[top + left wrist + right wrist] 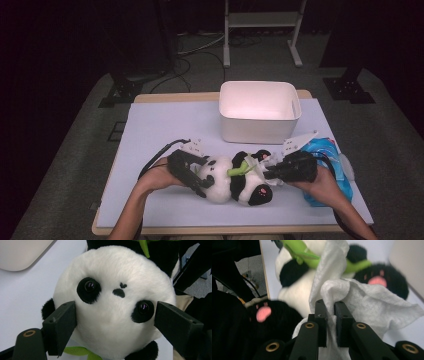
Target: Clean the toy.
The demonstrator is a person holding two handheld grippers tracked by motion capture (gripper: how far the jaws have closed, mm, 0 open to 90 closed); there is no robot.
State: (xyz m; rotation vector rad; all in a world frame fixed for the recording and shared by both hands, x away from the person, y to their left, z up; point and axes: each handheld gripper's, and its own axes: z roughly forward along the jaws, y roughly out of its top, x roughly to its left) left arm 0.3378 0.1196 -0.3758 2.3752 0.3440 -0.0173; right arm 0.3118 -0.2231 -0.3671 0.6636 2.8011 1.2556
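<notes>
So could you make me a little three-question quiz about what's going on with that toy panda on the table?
1. True or false: the left gripper has its jaws set on either side of the plush panda's head.
2. What does the right gripper pinch between its jaws?
A. a green leaf
B. a white wipe
C. a black paw
3. What stands on the table behind the panda?

Key:
1. True; the pads press the sides of the head.
2. B, the white wipe, draped against the panda's body.
3. A white bin, nothing seen inside it.
</notes>
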